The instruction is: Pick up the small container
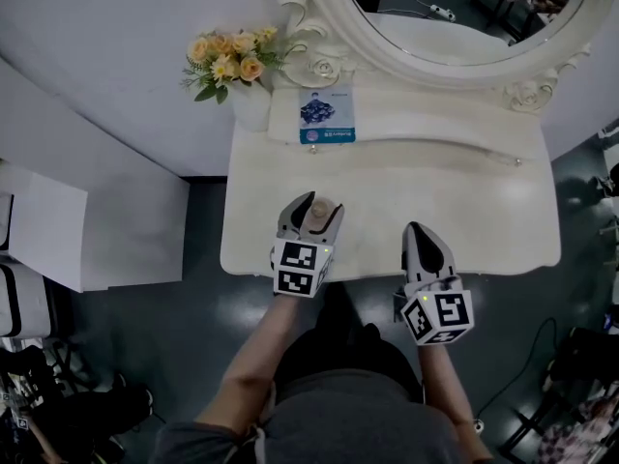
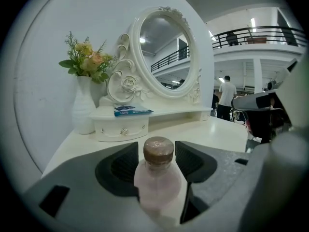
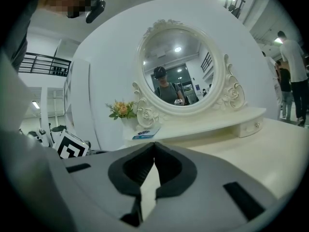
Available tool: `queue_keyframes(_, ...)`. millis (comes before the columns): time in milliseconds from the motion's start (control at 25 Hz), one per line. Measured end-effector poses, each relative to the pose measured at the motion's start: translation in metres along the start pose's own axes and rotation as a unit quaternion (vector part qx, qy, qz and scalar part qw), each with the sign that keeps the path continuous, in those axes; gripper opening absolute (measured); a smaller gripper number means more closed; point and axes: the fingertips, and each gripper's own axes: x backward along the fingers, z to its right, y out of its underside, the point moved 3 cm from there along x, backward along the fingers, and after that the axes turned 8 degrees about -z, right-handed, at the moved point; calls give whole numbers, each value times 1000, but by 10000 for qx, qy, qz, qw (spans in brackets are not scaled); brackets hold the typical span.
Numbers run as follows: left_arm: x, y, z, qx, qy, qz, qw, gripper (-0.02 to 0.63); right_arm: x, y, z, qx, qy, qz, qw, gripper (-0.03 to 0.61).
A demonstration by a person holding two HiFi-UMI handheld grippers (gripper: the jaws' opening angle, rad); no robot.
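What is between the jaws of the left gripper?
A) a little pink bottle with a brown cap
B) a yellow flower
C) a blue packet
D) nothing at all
A: the left gripper view shows the bottle between the jaws of the left gripper, which look closed against its sides.

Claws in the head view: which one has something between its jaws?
The left claw: its jaws grip the brown-capped small container. The right claw is closed on nothing.
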Motion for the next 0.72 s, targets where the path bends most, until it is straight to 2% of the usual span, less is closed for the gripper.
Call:
queue_keyframes(200,-2,-2,-1,-87,-12,-74,9999,202,-2,1,3,-34,87,-16,10000,3)
queue_keyframes(720,-3,-3,4,-420,151,-96,9990,150,-3,5,1,-112,207,-52,9997,3)
